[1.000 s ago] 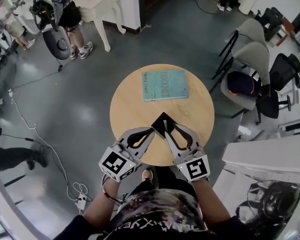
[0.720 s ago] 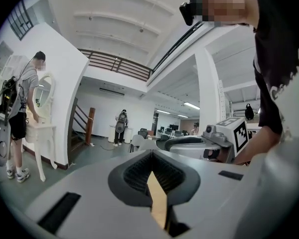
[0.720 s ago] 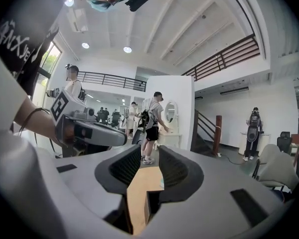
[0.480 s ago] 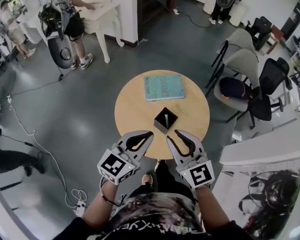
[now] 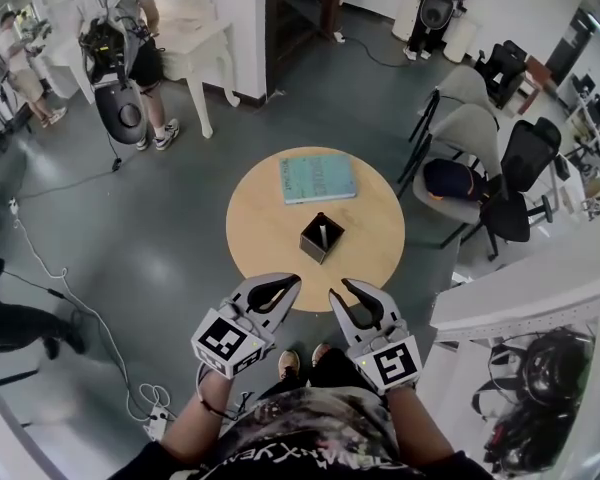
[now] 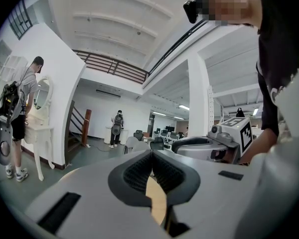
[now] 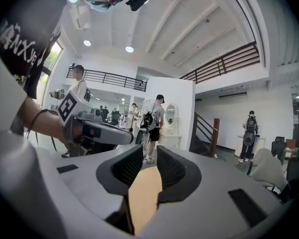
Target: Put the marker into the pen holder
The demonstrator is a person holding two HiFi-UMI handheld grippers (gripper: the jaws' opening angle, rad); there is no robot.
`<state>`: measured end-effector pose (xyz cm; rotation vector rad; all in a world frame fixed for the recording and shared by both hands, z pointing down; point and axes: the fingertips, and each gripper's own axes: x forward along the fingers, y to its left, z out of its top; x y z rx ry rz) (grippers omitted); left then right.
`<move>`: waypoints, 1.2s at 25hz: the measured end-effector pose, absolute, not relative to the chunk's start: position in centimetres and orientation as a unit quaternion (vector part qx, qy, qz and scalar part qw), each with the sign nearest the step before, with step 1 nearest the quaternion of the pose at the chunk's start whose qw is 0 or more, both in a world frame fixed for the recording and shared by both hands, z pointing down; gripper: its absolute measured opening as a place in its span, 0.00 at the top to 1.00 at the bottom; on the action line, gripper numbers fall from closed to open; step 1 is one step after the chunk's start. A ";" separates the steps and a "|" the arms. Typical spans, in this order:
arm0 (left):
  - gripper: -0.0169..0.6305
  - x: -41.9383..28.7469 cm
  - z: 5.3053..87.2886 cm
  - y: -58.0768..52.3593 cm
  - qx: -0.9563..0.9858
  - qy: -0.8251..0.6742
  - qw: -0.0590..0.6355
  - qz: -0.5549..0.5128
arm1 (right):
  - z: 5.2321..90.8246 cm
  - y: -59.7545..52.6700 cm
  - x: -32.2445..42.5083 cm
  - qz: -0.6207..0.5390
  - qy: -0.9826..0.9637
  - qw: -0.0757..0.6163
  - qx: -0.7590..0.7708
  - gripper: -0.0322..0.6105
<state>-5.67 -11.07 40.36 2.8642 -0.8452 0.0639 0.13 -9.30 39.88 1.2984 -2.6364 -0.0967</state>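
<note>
Left gripper (image 5: 296,280) jaws together, right gripper (image 5: 345,286) jaws just closing, apart and empty; your marker (image 5: 323,234) stands upright in the pen holder (image 5: 310,248), ahead between them.

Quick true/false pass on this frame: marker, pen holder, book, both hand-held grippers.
1. The marker stands inside the black pen holder. True.
2. The teal book lies under the pen holder. False: it lies apart from it, on the far side of the round wooden table.
3. The right hand-held gripper grips the marker. False: its jaws stand apart with nothing between them, though they have just been closing.
4. The left hand-held gripper has its jaws together and holds nothing. True.
</note>
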 end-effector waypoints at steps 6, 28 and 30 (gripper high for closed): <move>0.94 -5.1 39.9 -10.2 0.956 -0.282 0.079 0.028 | 39.9 -8.4 0.9 -0.032 -0.892 0.107 0.437 0.85; 0.94 0.2 39.9 -12.6 0.950 -0.296 0.083 0.053 | 39.6 -11.3 5.1 -0.034 -0.915 0.107 0.389 0.95; 0.94 0.4 39.8 -12.8 0.950 -0.297 0.082 0.054 | 39.5 -11.4 5.1 -0.041 -0.916 0.111 0.384 0.95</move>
